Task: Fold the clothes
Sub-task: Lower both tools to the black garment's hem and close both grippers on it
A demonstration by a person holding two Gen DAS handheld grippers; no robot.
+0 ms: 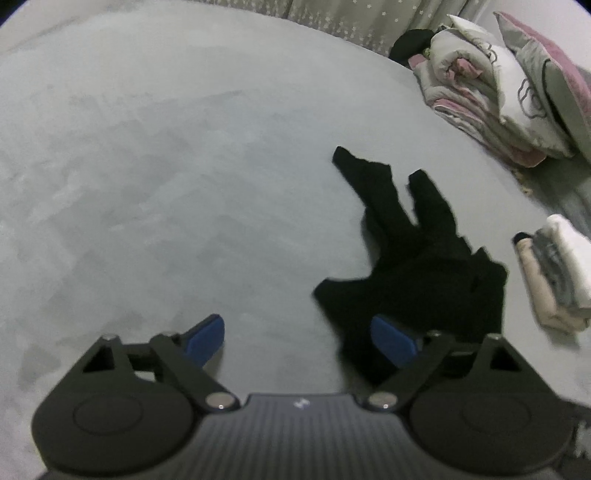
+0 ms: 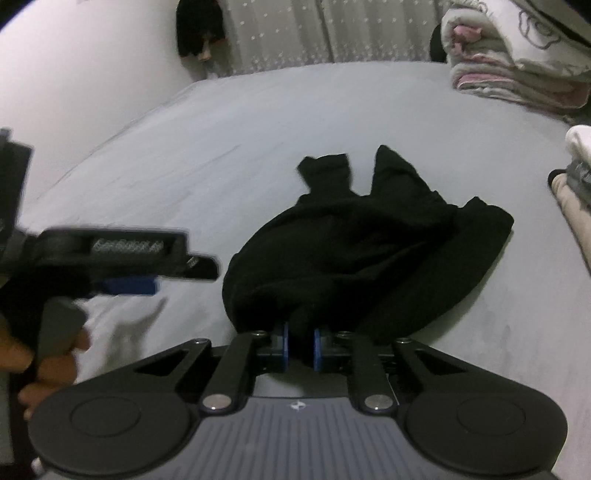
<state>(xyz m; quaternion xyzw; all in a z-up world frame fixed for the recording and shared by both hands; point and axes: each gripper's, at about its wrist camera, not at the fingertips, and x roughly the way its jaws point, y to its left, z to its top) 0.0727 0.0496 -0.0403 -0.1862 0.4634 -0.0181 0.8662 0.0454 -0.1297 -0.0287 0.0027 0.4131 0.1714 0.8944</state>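
Note:
A black garment (image 1: 417, 258) lies crumpled on the grey bed sheet (image 1: 166, 166), right of centre in the left wrist view. My left gripper (image 1: 299, 341) is open and empty, just left of the garment's near edge; its right blue pad overlaps the cloth. In the right wrist view my right gripper (image 2: 300, 349) is shut on the near edge of the black garment (image 2: 362, 243), which bunches up in front of it. The left gripper (image 2: 129, 273) shows there at the left, held by a hand, apart from the garment.
Folded quilts and pillows (image 1: 498, 85) are piled at the far right of the bed. A small stack of folded clothes (image 1: 554, 273) lies at the right edge. A curtain (image 2: 295, 33) and a dark hanging item (image 2: 199, 29) stand behind the bed.

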